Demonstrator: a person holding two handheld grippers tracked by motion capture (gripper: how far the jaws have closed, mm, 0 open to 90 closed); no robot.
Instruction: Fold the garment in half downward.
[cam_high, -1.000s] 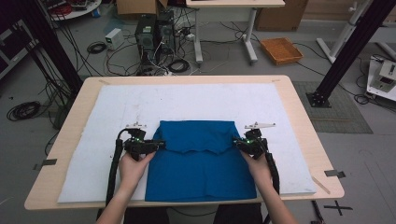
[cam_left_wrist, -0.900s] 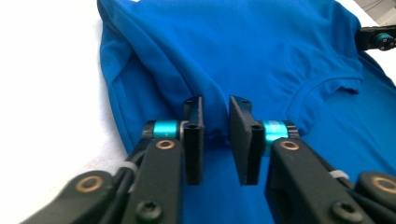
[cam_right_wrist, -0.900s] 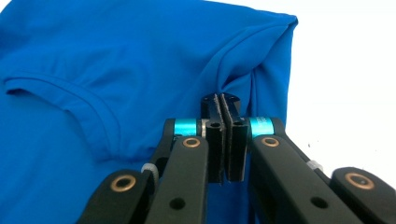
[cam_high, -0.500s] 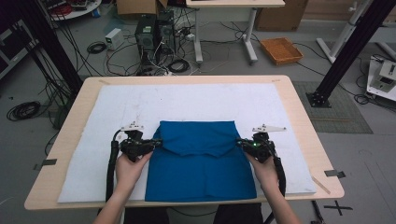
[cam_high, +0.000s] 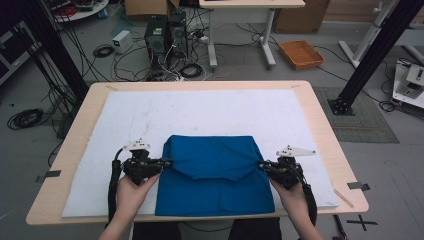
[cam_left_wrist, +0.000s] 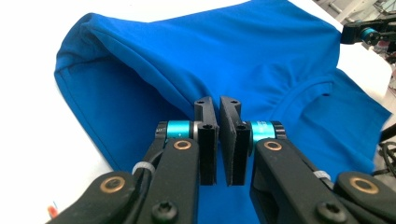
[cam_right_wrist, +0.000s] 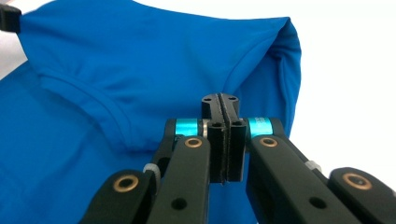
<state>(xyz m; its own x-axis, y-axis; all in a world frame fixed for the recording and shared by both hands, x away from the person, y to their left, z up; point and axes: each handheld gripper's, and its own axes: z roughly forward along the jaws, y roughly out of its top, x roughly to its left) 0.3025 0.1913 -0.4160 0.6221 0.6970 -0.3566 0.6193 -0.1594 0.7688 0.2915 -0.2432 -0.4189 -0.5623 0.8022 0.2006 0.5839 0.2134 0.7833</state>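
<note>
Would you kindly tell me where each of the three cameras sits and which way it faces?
High view: above the person's side, looking forward and down on the white-padded wooden table; both forearms, left gripper, right gripper.
Left gripper view: rides that gripper, looking along its black fingers, just closed, across the folded blue cotton T-shirt.
Right gripper view: rides its gripper, fingers shut on the shirt's edge.
Shared: all views show the shirt; the left gripper view also shows the right gripper.
</note>
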